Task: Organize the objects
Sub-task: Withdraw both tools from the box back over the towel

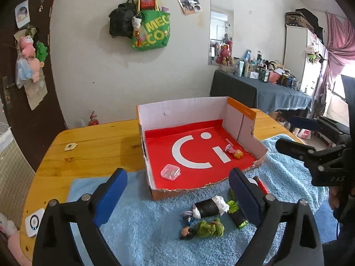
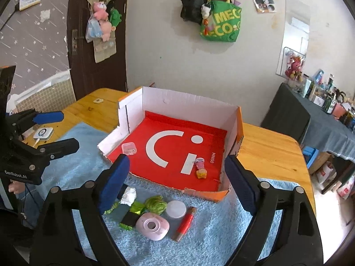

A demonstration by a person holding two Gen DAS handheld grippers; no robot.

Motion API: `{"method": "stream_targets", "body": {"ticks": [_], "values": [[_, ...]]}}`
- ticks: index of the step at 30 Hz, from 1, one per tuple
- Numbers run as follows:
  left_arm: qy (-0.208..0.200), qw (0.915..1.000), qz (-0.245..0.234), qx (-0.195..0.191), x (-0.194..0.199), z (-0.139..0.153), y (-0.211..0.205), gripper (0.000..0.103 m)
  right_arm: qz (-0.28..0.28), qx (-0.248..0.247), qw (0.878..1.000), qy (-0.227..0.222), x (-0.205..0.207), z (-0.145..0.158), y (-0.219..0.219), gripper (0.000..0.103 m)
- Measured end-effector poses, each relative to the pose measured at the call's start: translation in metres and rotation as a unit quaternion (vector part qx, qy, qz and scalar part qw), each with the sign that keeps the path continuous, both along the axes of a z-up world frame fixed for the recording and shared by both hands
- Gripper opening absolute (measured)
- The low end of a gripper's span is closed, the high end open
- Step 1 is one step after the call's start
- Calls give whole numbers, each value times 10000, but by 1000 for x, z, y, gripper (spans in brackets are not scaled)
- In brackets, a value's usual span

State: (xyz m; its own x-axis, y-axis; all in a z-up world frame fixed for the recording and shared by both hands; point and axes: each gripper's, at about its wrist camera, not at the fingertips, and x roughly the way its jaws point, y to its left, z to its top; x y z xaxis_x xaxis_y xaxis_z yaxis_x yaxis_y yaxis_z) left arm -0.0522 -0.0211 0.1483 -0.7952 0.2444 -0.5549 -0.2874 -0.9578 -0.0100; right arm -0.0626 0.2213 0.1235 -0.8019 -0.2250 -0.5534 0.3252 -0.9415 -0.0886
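Wooden surface (image 1: 93, 146) carried a blue fluffy towel (image 1: 144, 226) across its near half, with an open cardboard box (image 1: 177, 108) (red liner, white logo) sitting partly on the towel. Inside the box lay a small clear plastic case (image 1: 170, 172) near the front left and a little pink figurine (image 2: 200, 163) touching a yellow toy (image 2: 201, 174) toward the right wall. Left hand-held gripper (image 1: 177, 199) hung over the towel in front of the box, jaws spread wide, nothing between the pads. Right hand-held gripper (image 2: 177, 181) likewise stood wide and empty, hovering over the box's near edge. Loose on the towel in front of the box: a pink rounded device (image 2: 152, 226), a white round lid (image 2: 176, 208) just beside it, a black roll with white stuffing (image 1: 209, 207), a red spool (image 2: 185, 222) lying on its side, a green yarn bundle (image 2: 156, 204), a green-foil black packet (image 2: 129, 220), and a small doll in green (image 1: 203, 229) in the left wrist view. A white gadget (image 2: 43, 132) sat on the bare wood off the towel's left edge.
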Motion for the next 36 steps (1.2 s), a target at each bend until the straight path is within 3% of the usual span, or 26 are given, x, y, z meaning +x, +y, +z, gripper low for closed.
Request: {"method": "stream_targets", "body": {"ticks": [2, 13, 19, 36], "values": [[64, 9999, 97, 4, 7, -3, -2, 101, -65, -26, 9999, 88, 4, -1, 0, 92], [108, 9978, 585, 277, 35, -36, -10, 101, -513, -374, 9976, 266, 30, -28, 7, 93], [10, 9972, 679, 315, 44, -62, -7, 101, -792, -201, 9960, 368, 44, -51, 5, 93], [-391, 9954, 853, 209, 55, -115, 7, 101, -1088, -216, 9937, -185, 59, -120, 3, 93]]}}
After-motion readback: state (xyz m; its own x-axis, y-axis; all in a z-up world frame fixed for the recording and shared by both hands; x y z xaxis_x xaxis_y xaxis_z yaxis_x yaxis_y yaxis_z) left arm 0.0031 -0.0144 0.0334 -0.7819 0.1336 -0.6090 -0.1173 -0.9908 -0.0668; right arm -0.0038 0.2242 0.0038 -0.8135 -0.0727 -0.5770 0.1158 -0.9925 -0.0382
